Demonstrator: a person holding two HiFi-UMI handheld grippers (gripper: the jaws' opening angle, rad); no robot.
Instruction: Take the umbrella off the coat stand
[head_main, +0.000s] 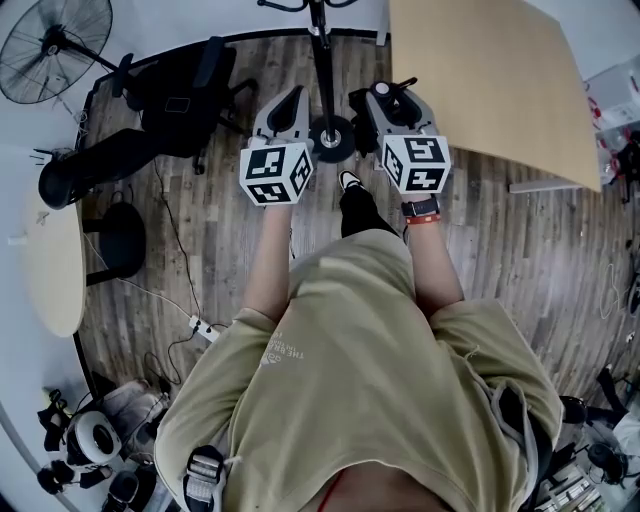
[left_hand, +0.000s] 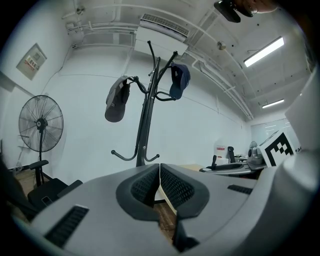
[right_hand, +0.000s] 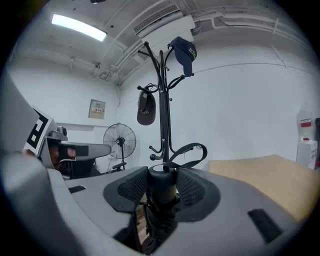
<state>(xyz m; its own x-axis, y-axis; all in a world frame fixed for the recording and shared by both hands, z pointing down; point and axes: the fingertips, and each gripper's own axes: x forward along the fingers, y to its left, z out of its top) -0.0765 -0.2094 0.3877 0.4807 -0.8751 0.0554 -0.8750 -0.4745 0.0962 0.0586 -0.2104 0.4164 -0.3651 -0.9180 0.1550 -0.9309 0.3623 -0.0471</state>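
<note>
A folded black umbrella (right_hand: 161, 215) stands upright between the pads of my right gripper (right_hand: 162, 176), which is shut on its round handle. Its wrist strap (right_hand: 189, 151) loops up to the right, in front of a low hook of the black coat stand (right_hand: 164, 100); I cannot tell whether it hangs on the hook. The stand is straight ahead of both grippers, its base (head_main: 330, 138) on the wooden floor between them. My left gripper (left_hand: 159, 186) is shut with nothing in it. From above, the left gripper (head_main: 291, 102) and right gripper (head_main: 388, 98) flank the pole.
A grey cap (left_hand: 117, 102) and a navy cap (left_hand: 178, 82) hang on the stand's upper hooks. A wooden table (head_main: 490, 80) lies to the right. To the left are a floor fan (head_main: 55, 45), a black office chair (head_main: 150, 110) and a round table (head_main: 55, 260).
</note>
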